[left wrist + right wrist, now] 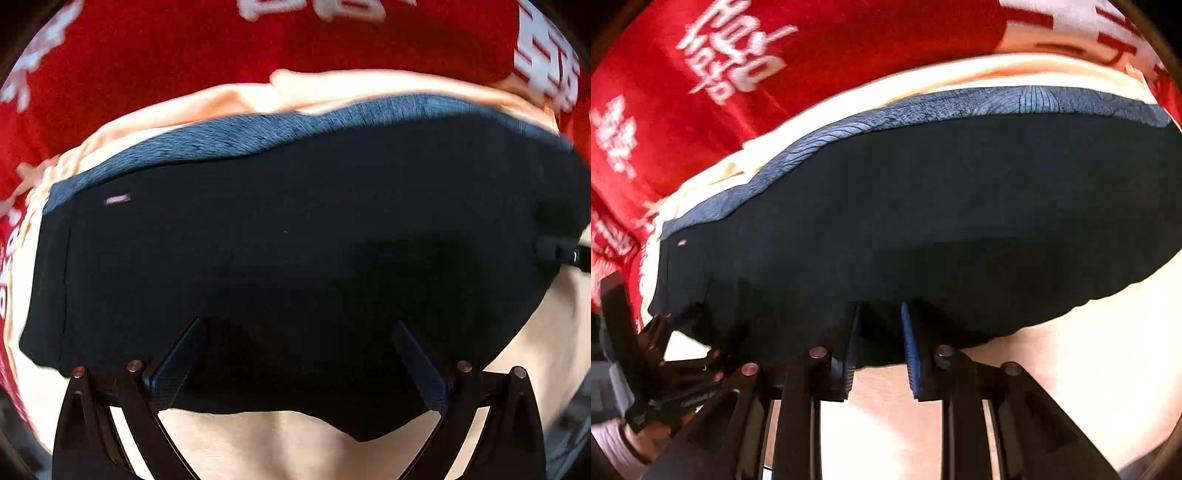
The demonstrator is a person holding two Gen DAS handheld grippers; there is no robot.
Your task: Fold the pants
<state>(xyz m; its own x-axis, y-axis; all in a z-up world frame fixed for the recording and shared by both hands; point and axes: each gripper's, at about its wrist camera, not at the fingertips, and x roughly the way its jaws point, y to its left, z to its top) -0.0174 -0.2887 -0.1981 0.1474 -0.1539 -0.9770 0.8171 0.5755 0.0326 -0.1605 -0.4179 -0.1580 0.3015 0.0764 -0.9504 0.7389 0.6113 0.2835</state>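
Note:
The black pants (pixel 295 229) lie folded on a pale peach cloth (pixel 280 443), on top of a blue-grey patterned garment (pixel 258 133). My left gripper (pixel 297 325) is open, its fingers spread wide over the near edge of the pants. In the right wrist view the pants (pixel 923 206) fill the middle. My right gripper (pixel 879 306) has its fingers narrowly apart at the near hem, with black fabric between them. The left gripper also shows in the right wrist view (pixel 676 332) at the pants' left corner.
A red blanket with white lettering (pixel 147 74) lies behind the pile, also in the right wrist view (pixel 701 92). The peach cloth (pixel 1071 369) spreads toward me. The other tool's black body (pixel 561 254) shows at the right edge.

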